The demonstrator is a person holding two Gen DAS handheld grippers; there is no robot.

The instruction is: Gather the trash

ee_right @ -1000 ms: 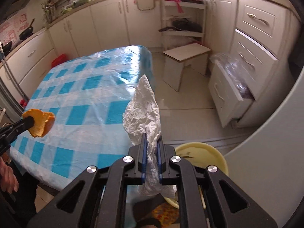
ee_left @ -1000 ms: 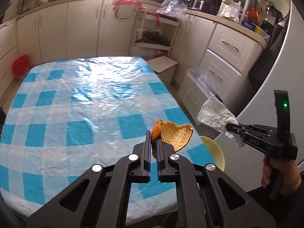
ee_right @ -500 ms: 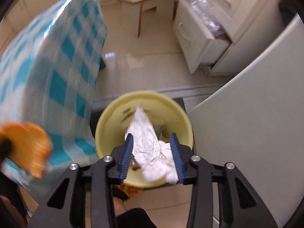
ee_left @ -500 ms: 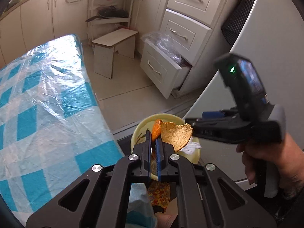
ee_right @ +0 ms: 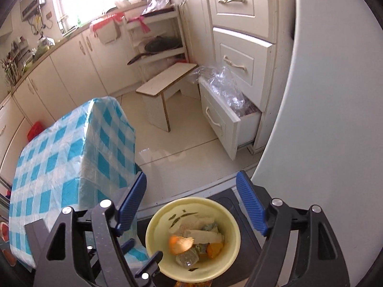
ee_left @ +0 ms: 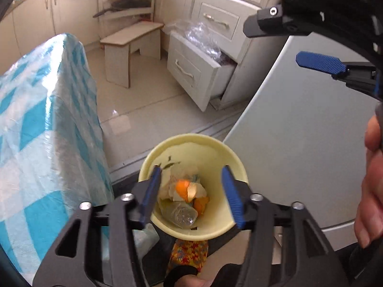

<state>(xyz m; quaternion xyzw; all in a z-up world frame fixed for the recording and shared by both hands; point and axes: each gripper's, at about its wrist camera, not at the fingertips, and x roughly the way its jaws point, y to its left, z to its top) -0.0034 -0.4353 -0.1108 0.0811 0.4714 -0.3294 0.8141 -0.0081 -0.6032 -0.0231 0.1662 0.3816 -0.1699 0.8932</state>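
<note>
A pale yellow bin [ee_left: 235, 167] stands on the floor beside the table; it also shows in the right wrist view [ee_right: 235, 239]. Inside lie orange peel [ee_left: 183, 187], white tissue [ee_right: 203, 234] and a clear plastic bottle [ee_left: 183, 216]. My left gripper [ee_left: 191, 195] is open and empty, right above the bin. My right gripper [ee_right: 191, 206] is open and empty, higher above the bin; one of its blue fingers [ee_left: 319, 62] shows at the upper right of the left wrist view.
The table with a blue-and-white checked cloth [ee_right: 59, 153] stands left of the bin. A white appliance side [ee_left: 299, 143] is close on the right. An open drawer with plastic bags [ee_right: 227, 112] and a low wooden stool [ee_right: 165, 88] lie beyond on the tiled floor.
My left gripper opened and the orange peel dropped into the bin. My right gripper opened, the tissue now lies in the bin, and that gripper has risen.
</note>
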